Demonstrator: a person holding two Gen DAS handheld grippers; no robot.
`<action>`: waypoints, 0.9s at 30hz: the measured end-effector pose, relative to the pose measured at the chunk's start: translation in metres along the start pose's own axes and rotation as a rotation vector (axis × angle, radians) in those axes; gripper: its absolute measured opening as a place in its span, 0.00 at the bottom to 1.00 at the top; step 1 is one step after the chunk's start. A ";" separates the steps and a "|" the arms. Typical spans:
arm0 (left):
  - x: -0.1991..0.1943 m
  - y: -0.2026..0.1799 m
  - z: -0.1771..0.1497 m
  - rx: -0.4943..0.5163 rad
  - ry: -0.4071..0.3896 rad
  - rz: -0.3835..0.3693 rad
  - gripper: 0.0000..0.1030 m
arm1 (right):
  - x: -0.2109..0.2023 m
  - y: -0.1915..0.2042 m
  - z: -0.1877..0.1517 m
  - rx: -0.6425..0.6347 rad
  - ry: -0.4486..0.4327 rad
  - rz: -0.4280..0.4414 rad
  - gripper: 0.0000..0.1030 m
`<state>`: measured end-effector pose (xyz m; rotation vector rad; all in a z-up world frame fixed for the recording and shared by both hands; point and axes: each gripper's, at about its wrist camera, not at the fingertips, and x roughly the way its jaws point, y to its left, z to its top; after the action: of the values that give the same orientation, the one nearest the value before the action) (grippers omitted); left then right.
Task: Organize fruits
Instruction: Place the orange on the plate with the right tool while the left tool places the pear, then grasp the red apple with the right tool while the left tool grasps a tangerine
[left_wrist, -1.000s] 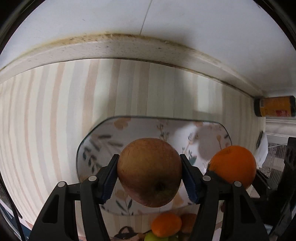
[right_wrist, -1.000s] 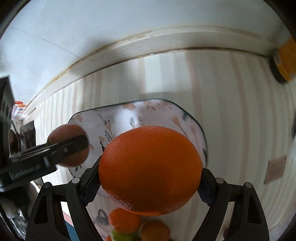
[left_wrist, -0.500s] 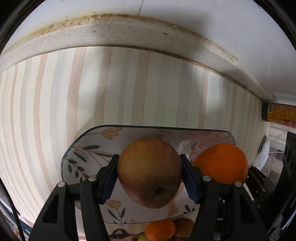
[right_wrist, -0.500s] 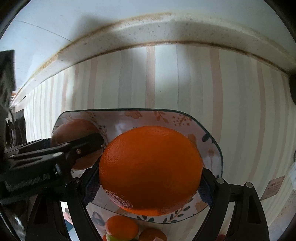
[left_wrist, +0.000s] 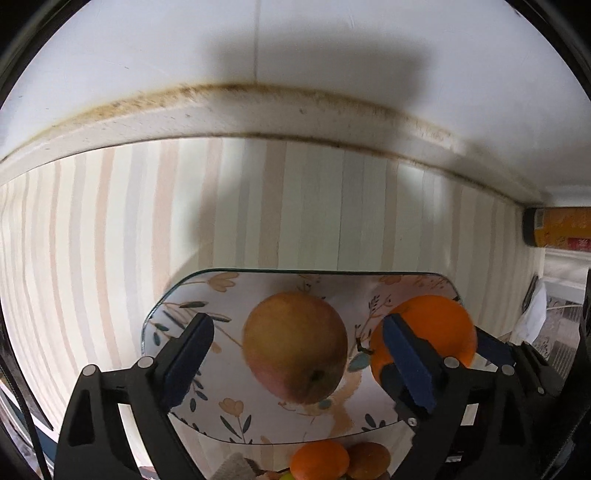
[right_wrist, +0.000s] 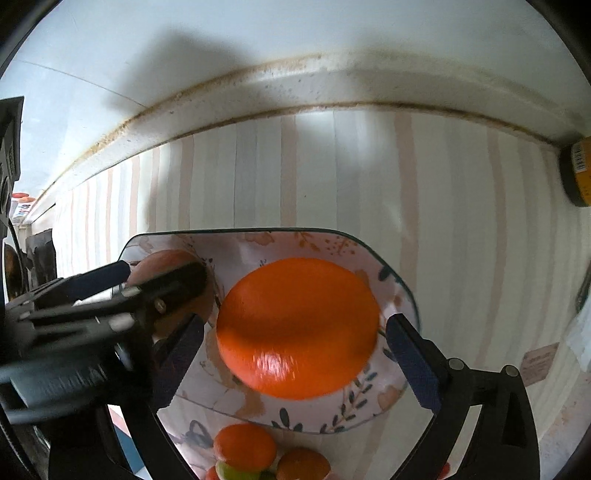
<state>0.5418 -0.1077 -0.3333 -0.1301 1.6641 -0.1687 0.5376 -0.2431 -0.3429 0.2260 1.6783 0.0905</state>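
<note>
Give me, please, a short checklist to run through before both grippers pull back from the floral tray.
1. Left gripper jaws clear of the apple: ok, opening, gaps on both sides.
2. Right gripper jaws clear of the orange: ok, opening, pads off the skin.
3. Apple on the tray: ok, inside the rim.
4. Orange settled: cannot tell, it looks blurred.
5. The two grippers clear of each other: cannot tell, they overlap beside the orange.
6. Small fruits near the front edge out of the way: ok.
</note>
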 end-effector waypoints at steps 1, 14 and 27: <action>-0.004 0.001 -0.002 0.000 -0.008 -0.002 0.96 | -0.006 -0.002 -0.002 -0.004 -0.010 -0.003 0.98; -0.080 0.025 -0.084 0.089 -0.231 0.074 0.98 | -0.071 0.010 -0.092 -0.015 -0.168 -0.101 0.98; -0.147 0.047 -0.188 0.113 -0.409 0.105 0.98 | -0.117 0.033 -0.193 -0.012 -0.335 -0.085 0.98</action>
<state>0.3704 -0.0282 -0.1800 0.0093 1.2470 -0.1445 0.3620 -0.2204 -0.1988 0.1512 1.3516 -0.0018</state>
